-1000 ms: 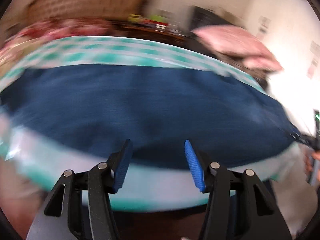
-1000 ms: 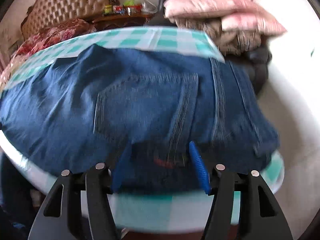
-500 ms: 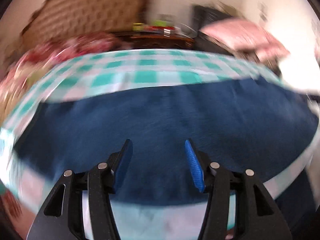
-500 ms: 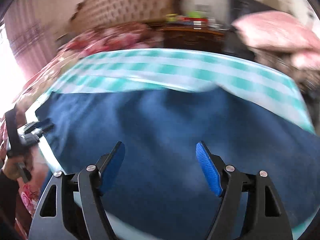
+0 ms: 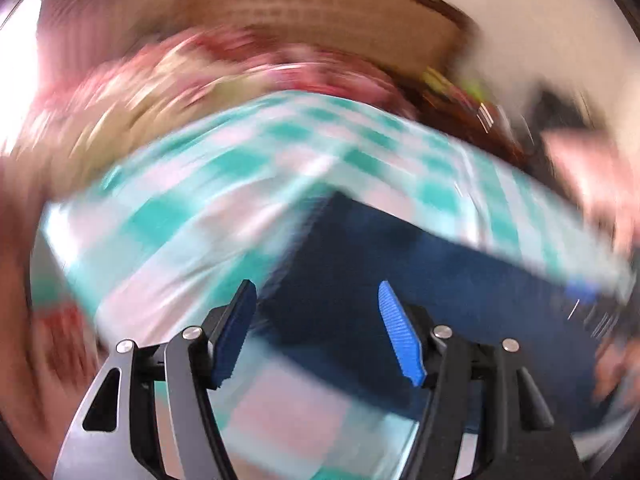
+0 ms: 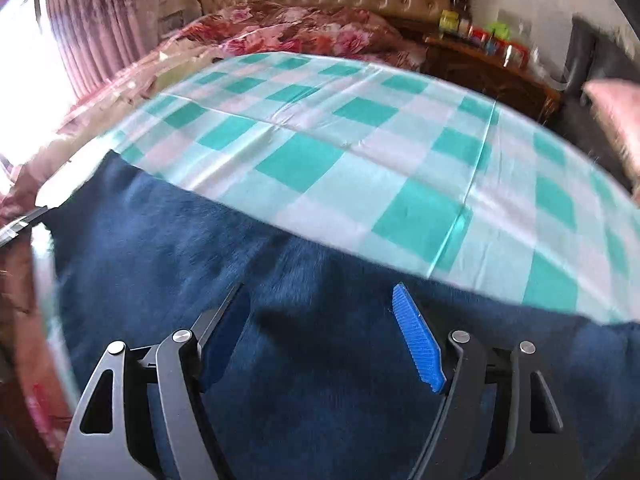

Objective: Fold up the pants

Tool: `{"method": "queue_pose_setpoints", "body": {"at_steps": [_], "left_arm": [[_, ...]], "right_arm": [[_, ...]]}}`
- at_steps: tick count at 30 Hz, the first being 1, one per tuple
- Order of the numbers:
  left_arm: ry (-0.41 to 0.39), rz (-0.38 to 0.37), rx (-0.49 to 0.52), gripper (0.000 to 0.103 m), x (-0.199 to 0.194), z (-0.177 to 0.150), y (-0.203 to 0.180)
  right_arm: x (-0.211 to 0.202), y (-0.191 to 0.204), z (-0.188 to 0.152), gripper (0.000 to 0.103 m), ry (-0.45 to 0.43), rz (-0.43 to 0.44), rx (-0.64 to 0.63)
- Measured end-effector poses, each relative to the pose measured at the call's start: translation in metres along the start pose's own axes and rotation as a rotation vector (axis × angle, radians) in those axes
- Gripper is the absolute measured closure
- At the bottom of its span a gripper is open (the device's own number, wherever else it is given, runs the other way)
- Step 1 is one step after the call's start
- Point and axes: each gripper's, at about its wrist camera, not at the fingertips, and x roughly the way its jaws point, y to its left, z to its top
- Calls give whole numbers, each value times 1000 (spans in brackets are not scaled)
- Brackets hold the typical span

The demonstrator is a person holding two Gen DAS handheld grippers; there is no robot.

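Left gripper (image 5: 316, 330) has swung from mid-pants to the left end of the pants (image 6: 280, 320), which lie along the near edge of the checkered table (image 6: 360, 152). Right gripper (image 6: 320, 336) has moved off the pocket end over plain denim; both jaws spread, empty, so likely positioning for a grab.

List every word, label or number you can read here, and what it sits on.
None can be read.
Jars on the dresser: labels too small and blurred.
Pants, tablecloth: no text visible.
Left wrist view: too blurred to tell.
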Motion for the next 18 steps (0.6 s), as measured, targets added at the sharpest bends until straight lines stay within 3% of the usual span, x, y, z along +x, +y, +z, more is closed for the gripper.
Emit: {"method": "queue_pose_setpoints", "body": {"at_steps": [3, 6, 10, 12, 14, 18], "left_arm": [[40, -85, -116, 42, -7, -10, 27], [53, -38, -72, 45, -1, -16, 25], [46, -29, -58, 48, 7, -11, 20], [61, -22, -45, 59, 14, -10, 16], [71, -23, -45, 64, 18, -8, 17], [92, -82, -110, 78, 23, -4, 29]], "right_arm": [[5, 6, 0, 28, -10, -49, -7], [8, 3, 2, 24, -5, -59, 17], [10, 3, 3, 21, -4, -74, 17], [11, 1, 3, 20, -2, -70, 23], [11, 1, 3, 20, -2, -70, 23], [12, 1, 3, 19, -2, -70, 24]]}}
